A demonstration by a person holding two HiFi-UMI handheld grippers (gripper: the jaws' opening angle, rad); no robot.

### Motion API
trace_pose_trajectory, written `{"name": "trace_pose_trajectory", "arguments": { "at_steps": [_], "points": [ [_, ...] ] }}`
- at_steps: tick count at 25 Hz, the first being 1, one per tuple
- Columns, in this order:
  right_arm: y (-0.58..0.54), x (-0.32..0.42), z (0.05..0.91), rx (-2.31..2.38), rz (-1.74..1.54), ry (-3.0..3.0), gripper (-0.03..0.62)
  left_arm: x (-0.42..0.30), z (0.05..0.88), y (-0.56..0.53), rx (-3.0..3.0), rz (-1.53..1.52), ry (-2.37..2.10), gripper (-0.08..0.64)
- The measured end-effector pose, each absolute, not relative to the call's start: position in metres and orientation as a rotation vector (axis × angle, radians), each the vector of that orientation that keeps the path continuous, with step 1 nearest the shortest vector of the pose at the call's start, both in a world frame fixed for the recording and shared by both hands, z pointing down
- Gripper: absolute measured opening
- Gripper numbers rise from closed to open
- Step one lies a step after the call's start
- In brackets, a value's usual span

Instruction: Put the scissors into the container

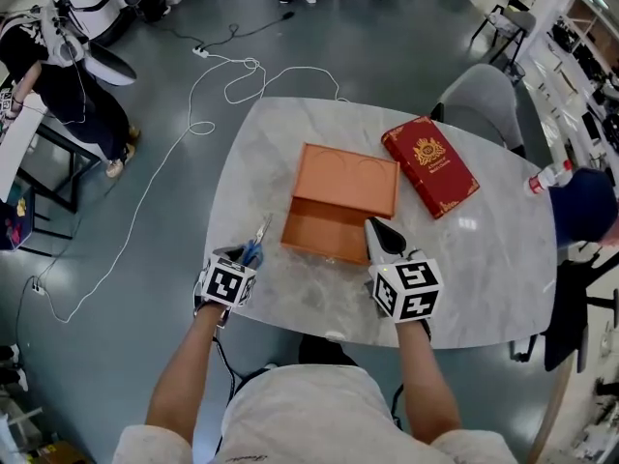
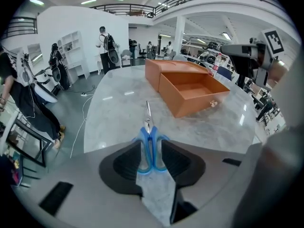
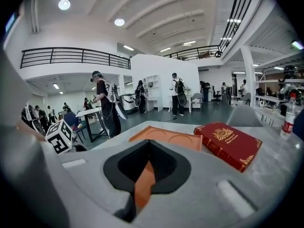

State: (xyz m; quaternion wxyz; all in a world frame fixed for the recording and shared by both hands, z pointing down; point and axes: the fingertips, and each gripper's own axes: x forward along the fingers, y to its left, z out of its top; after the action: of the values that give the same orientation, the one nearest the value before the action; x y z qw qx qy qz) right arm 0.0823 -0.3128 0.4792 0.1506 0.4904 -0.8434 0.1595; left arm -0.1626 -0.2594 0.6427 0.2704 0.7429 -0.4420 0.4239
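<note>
Blue-handled scissors lie along the marble table, blades pointing away towards the orange box. My left gripper is shut on their handles, one pad on each side; in the head view it sits at the table's front left with the scissors sticking out ahead. The orange box stands mid-table with its drawer pulled out and empty. My right gripper is shut on nothing, its tips beside the drawer's right front corner. From the right gripper I see the box top.
A red book lies right of the box, also visible in the right gripper view as a red book. A bottle stands at the table's right edge. A grey chair is behind the table, a white cable crosses the floor, and people stand around.
</note>
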Motion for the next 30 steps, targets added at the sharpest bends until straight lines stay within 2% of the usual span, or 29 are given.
{"name": "trace_pose_trajectory", "arguments": {
  "at_steps": [13,18,30],
  "points": [
    [-0.352,0.09,0.484,1.369,0.494,-2.468,0.005,-0.162,0.651,-0.262,1.906,1.161,-1.183,0.11],
    [-0.351,0.091,0.484,1.381,0.503,-2.462,0.005,-0.163,0.651,-0.261,1.898,1.12,-1.176,0.083],
    [-0.335,0.082,0.474,1.477,0.516,-2.438,0.005,-0.174,0.647,-0.259,1.95,1.112,-1.146,0.078]
  ]
}}
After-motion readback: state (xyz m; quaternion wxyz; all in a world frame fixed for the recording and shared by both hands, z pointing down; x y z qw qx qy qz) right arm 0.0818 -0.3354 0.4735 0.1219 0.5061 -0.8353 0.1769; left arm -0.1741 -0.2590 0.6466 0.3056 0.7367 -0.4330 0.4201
